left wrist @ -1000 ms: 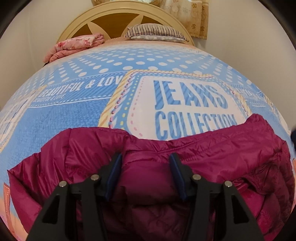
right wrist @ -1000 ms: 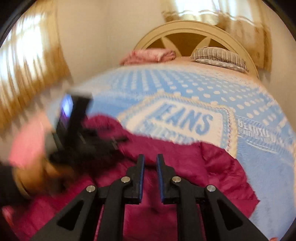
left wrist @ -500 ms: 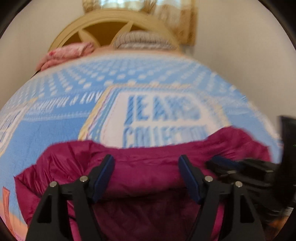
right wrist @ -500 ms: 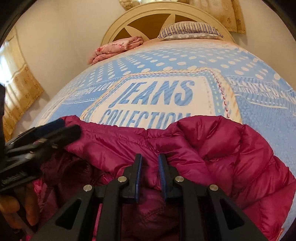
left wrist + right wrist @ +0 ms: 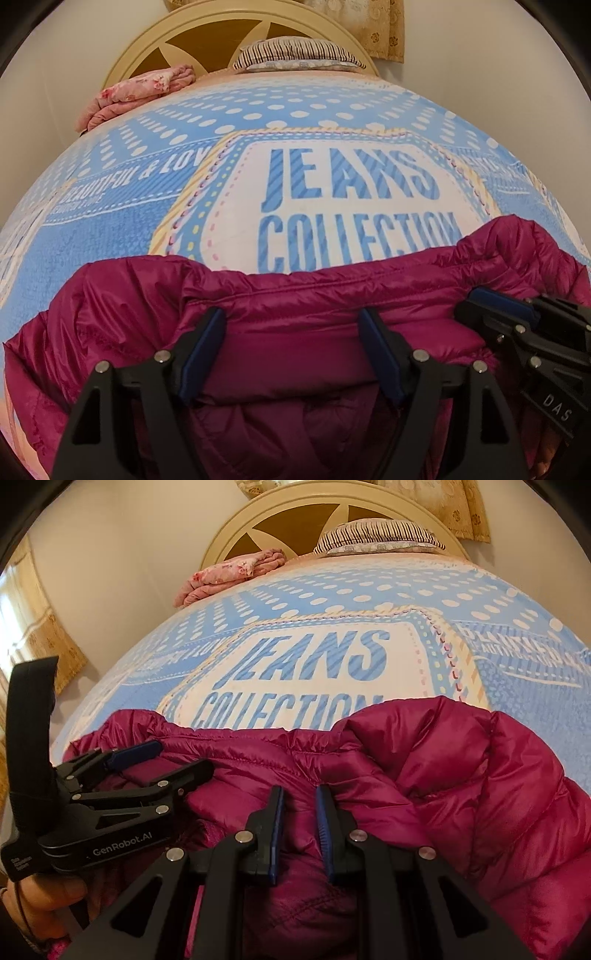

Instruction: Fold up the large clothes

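A magenta puffer jacket [image 5: 295, 295] lies bunched on the near part of a bed; it fills the lower half of the right wrist view [image 5: 461, 775]. My left gripper [image 5: 293, 317] is open wide, its blue pads either side of the jacket's top fold; it also shows at the left of the right wrist view [image 5: 173, 757]. My right gripper [image 5: 299, 794] has its jaws close together on a pinch of jacket fabric. It enters the left wrist view at the right edge [image 5: 498, 302].
The bed has a blue and white cover [image 5: 351, 184] printed "JEANS COLLECTION". A folded pink blanket [image 5: 136, 92] and a striped pillow [image 5: 299, 53] lie by the cream headboard [image 5: 332, 513]. Curtains [image 5: 44, 642] hang at the left.
My left gripper opened wider and stayed at the jacket's fold. My right gripper swung in from the side and settled next to the left one, jaws still narrow on the fabric.
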### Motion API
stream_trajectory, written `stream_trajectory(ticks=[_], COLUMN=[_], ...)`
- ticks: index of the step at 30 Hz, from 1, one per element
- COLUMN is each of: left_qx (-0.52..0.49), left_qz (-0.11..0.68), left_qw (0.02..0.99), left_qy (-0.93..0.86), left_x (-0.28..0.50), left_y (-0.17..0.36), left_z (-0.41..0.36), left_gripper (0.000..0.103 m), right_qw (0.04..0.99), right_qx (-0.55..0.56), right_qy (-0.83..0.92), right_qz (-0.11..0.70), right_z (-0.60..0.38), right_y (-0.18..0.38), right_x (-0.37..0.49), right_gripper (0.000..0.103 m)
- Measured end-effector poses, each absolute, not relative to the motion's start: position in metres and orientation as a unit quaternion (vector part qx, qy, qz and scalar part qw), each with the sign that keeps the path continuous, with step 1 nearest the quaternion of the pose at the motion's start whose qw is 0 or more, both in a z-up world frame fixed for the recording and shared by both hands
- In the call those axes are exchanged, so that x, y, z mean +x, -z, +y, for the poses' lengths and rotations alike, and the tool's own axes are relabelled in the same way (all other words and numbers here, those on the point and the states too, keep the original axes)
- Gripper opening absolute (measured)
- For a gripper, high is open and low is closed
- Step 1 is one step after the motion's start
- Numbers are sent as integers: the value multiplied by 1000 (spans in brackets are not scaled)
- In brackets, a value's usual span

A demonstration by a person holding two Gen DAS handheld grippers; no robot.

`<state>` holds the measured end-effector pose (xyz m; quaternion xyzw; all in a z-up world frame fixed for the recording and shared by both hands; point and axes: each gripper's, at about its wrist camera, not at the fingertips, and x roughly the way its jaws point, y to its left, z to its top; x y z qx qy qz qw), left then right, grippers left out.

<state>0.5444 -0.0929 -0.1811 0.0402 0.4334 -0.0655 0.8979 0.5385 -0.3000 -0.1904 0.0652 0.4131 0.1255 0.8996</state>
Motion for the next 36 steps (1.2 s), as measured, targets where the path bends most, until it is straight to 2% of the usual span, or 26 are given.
stream_trajectory(ticks=[36], left_qx=[52], left_qz=[431], left_qw=[899], left_qy=[58], left_x=[546], left_y=[183], left_z=[-96], left_gripper=[80], right_qw=[901], right_qx=[43], right_qy=[-111], right_qz=[416], right_z=[-292], right_y=[191], right_x=[539], right_gripper=[19])
